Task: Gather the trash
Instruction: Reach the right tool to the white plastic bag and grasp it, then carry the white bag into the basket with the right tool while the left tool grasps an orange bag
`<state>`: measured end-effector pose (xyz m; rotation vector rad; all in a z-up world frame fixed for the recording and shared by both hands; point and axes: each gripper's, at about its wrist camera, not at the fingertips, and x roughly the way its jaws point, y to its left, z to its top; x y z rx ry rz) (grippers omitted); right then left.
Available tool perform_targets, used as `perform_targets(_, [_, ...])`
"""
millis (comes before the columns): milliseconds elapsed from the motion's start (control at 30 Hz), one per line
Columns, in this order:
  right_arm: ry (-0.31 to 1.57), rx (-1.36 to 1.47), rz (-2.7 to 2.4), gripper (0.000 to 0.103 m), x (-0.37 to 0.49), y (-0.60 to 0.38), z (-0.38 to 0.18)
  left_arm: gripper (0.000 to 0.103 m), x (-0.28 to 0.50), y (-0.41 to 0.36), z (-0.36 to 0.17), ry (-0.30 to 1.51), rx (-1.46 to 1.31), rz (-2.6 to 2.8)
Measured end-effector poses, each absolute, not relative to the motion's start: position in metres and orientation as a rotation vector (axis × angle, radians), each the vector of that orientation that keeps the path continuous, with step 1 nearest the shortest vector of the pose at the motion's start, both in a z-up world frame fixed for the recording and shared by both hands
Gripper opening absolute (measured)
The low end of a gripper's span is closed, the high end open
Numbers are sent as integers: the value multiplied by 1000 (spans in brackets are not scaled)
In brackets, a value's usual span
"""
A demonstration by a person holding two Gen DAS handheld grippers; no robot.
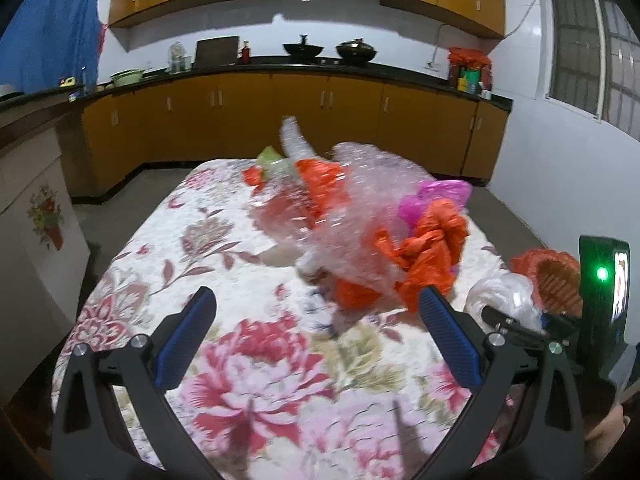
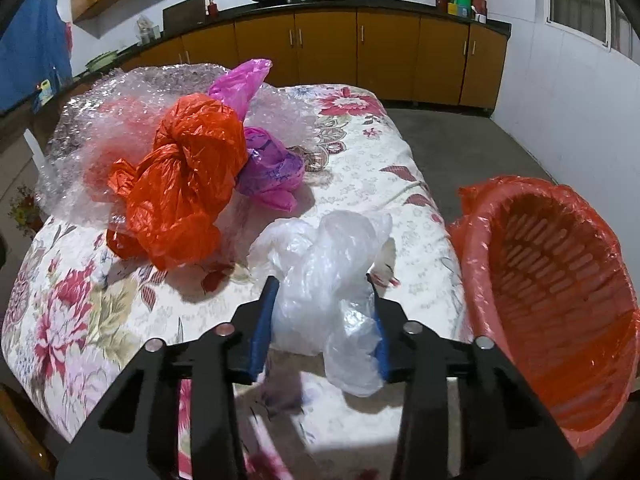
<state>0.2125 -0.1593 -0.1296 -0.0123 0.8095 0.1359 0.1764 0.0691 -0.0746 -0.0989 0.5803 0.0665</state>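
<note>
Seen from the left wrist, the left gripper (image 1: 316, 312) hung spread wide above a table (image 1: 168, 248) covered in a cloth of red and pink flowers, nothing between its blue-padded fingers (image 1: 188, 336). The trash lay heaped from twelve to two o'clock of it: a crumpled sheet of clear bubble wrap (image 1: 348, 208), blurred in this view, with orange bags (image 1: 432, 248) bunched under and beside it and a pink bag (image 1: 436, 196) behind. At three o'clock the right gripper's black frame stood at the picture's edge with a green lamp (image 1: 601, 273) lit on it, and beside it sat a white bag (image 1: 504, 292) and the rim of a red basket (image 1: 552, 272).

From the right wrist, the right gripper (image 2: 323, 300) was clasped on the white bag (image 2: 320, 272), a thin, cloudy, wrinkled plastic bag bulging between both blue pads, one loose flap hanging down at five o'clock. The bag rested on the cloth near the table's right edge. At ten o'clock lay a knotted, glossy orange bag (image 2: 188, 176) touching the pink bag (image 2: 264, 164), both against the bubble wrap (image 2: 96, 128). At three o'clock, just off the table's edge, the slatted red basket (image 2: 560, 280) stood tipped towards the camera, lined with red film.
</note>
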Motion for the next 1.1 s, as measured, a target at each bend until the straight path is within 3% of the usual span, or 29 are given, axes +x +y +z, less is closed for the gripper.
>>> perform_targets(367, [757,72,27,39,172,-226,-116,82,223,2,-68,554,-39,-52])
perform_targets(667, [750,153,38,39,171,-249,-113,75,273,-13,-94,652,-5,-44])
perform_targets(1100, [748,189,50,39,170,-251,-114,29,277,-20,-114,711,-20,-128])
